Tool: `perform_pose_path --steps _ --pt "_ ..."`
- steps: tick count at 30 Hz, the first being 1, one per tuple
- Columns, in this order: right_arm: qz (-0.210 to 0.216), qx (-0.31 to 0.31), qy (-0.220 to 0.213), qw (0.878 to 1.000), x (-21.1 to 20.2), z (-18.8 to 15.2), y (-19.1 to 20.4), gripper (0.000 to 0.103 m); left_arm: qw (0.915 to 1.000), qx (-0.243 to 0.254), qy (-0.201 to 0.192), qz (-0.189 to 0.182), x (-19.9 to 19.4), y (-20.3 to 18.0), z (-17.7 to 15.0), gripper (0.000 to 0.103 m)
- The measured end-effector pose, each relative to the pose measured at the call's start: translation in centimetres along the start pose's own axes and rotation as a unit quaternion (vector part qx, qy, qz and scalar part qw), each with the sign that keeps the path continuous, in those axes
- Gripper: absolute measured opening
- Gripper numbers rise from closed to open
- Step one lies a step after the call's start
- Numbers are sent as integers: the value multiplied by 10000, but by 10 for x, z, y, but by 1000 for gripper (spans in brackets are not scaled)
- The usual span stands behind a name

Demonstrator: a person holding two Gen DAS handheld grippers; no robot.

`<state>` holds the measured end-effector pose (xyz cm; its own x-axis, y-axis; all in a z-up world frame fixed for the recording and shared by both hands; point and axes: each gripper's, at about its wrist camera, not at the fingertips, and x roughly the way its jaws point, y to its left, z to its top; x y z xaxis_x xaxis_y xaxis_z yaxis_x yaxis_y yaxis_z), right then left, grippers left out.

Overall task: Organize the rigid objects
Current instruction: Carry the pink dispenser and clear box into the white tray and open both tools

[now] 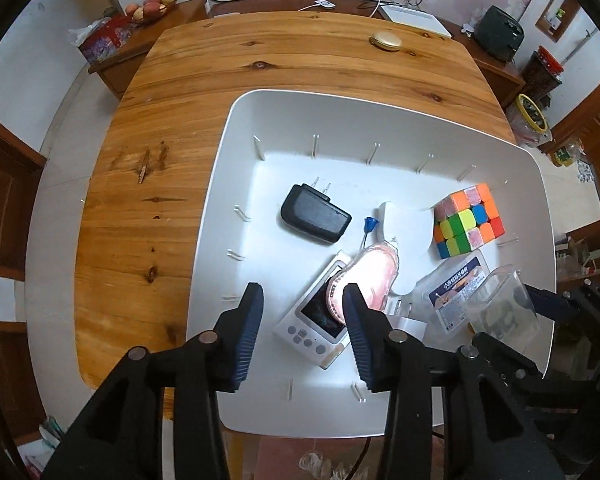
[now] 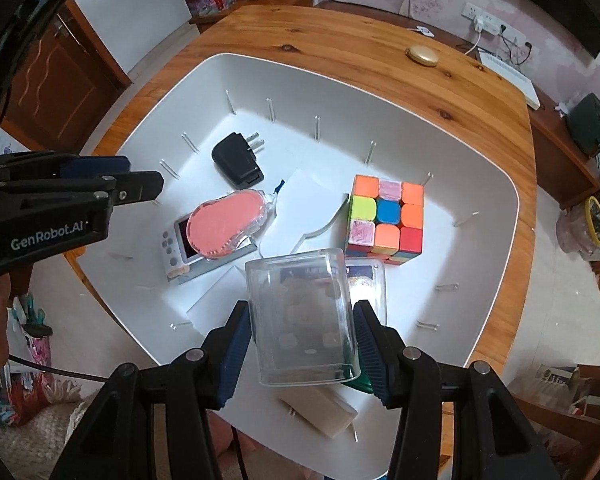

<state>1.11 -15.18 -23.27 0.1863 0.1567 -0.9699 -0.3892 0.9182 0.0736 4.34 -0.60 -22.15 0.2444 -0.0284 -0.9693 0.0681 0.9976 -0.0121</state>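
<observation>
**A:** Right gripper (image 2: 302, 308), state?

**B:** Clamped on a clear plastic box (image 2: 304, 280), one blue pad pressed against each side wall. Pointed steeply down over the near part of the white tray (image 2: 480, 184).

**A:** Left gripper (image 1: 303, 292)?

**B:** Jaws apart, with only bare tray floor showing between the pads. Nothing gripped. Aimed down at the tray's left half.

**A:** Nearest the box?

**B:** Beige block (image 2: 320, 408) on the tray floor, partly covered by the box in the right wrist view. Labelled packet (image 1: 456, 292) just beside the box, printing too small to read.

**A:** Nearest the left gripper?

**B:** White handheld device with a screen (image 2: 176, 240), flat on the floor. Pink oval item in a clear shell (image 2: 226, 226) lying across its screen.

**A:** Farther out?

**B:** White card (image 2: 300, 200) mid-tray. Black plug adapter (image 2: 238, 160) beyond it, prongs toward the far wall. Rubik's cube (image 2: 386, 220) upright at the right, close to the packet.

**A:** Outside the tray?

**B:** Wooden table (image 2: 340, 40) beneath, with a gold oval case (image 2: 422, 56) near its far edge, well apart from the tray.
</observation>
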Motion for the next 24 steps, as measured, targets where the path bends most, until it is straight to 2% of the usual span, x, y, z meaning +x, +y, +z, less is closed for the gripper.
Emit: perform_pose_path --steps 2,4,5,7,24 --pt "9 28 14 10000 0 -1 -1 53 10000 -9 -12 33 -1 -1 0 67" --pt "7 44 -16 10000 -2 -1 -3 58 9999 -38 -86 70 -4 -1 0 72" --pt "2 42 -37 10000 -3 -1 -3 62 9999 -36 -103 66 -5 -1 1 72" --pt "-16 40 -105 9999 -6 -1 -4 64 9999 -26 -107 54 -6 -2 2 72" --pt "82 268 -306 9991 -17 7 -15 64 9998 -43 -159 -65 -16 -4 8 75"
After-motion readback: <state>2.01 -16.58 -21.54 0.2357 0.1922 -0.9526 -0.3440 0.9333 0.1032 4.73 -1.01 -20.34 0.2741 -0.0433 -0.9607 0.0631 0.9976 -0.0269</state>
